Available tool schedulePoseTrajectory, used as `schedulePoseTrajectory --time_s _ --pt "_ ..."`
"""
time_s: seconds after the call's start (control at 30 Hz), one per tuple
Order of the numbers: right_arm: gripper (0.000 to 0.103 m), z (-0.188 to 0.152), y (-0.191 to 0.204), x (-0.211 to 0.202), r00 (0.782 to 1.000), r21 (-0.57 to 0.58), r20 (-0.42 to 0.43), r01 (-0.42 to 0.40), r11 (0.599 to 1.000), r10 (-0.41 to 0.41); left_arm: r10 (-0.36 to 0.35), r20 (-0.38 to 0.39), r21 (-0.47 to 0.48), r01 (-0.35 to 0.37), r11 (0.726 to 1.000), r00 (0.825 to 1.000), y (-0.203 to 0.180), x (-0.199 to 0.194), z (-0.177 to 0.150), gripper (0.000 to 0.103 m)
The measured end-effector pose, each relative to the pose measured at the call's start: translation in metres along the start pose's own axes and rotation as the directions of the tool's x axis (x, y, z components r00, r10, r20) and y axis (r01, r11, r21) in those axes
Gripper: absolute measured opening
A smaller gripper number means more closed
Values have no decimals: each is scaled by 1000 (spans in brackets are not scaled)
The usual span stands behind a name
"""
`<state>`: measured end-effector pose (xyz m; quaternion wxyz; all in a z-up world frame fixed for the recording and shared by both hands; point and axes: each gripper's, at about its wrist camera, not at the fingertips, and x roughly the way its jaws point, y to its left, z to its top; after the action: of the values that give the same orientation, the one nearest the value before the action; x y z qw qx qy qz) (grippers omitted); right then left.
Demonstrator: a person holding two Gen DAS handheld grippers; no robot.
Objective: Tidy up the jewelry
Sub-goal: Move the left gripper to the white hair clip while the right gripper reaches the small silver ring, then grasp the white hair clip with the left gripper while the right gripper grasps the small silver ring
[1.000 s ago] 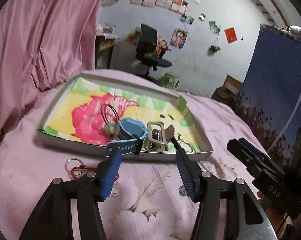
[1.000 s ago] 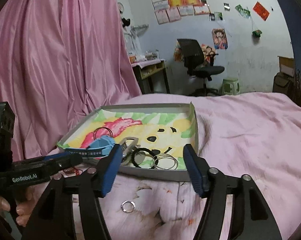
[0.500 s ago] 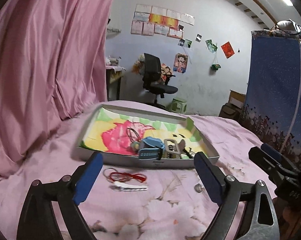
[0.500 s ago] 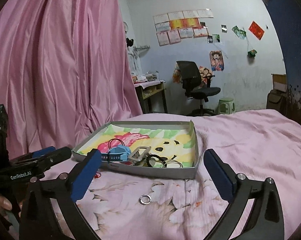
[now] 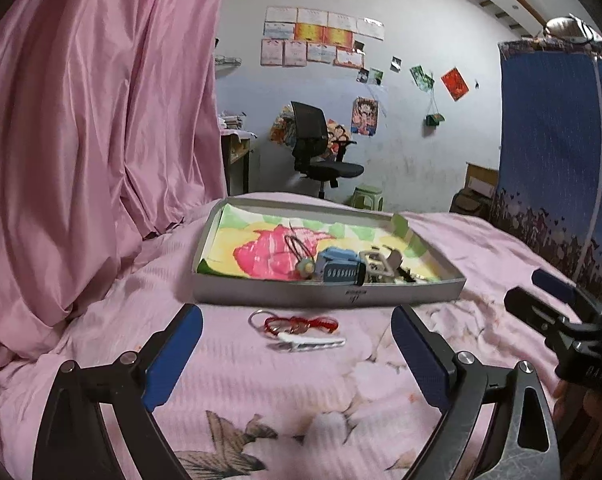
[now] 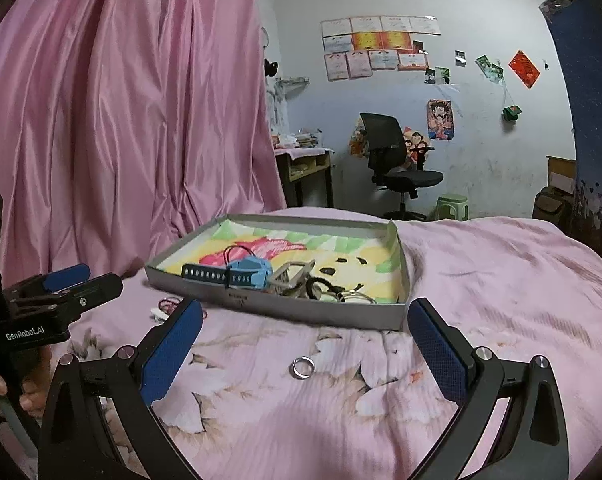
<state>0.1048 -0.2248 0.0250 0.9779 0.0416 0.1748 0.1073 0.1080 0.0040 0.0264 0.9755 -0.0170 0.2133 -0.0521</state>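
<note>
A shallow grey box (image 5: 329,292) with a bright cartoon lining lies on the pink bed; it also shows in the right wrist view (image 6: 317,310). In it are a blue watch (image 5: 339,268), a black hair tie, a metal clasp (image 5: 375,264) and thin rings (image 6: 355,296). On the bedspread in front lie a red cord bracelet with a ring (image 5: 297,323) and a white hair clip (image 5: 307,344). A silver ring (image 6: 302,367) lies alone on the bedspread. My left gripper (image 5: 297,352) is open and empty just short of the clip. My right gripper (image 6: 305,348) is open and empty over the silver ring.
A pink curtain (image 5: 81,140) hangs along the left. A blue patterned cloth (image 5: 557,160) hangs at the right. Beyond the bed stand an office chair (image 5: 321,152), a desk and a green stool (image 5: 367,196). The other gripper shows at each view's edge (image 6: 61,292).
Both grippers have opened wide and drawn back from the box. The watch, held at the box edge a second ago, now lies in the box.
</note>
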Motion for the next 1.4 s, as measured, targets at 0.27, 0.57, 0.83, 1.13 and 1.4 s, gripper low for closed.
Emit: schedulePoseTrajectory --time_s 0.27,0.57,0.83,1.13,1.4 --pt "101 -8 0 10 999 -8 -52 -4 1000 4 -32 -90 -3 32 999 995 6 19 -3 95" --pt "99 -17 -7 35 985 26 -171 -24 999 28 -73 -197 -16 71 997 978 11 46 -3 95" --pt "61 -27 -11 69 950 73 -301 -65 995 84 -135 -263 -51 126 991 955 18 67 -2 82" --pt "46 -34 -10 94 918 98 -374 -100 990 129 -222 -332 -53 217 975 917 15 90 -3 66" --pt "44 -42 -13 110 884 155 -419 -157 975 209 -274 -362 -43 277 960 891 9 97 -3 48"
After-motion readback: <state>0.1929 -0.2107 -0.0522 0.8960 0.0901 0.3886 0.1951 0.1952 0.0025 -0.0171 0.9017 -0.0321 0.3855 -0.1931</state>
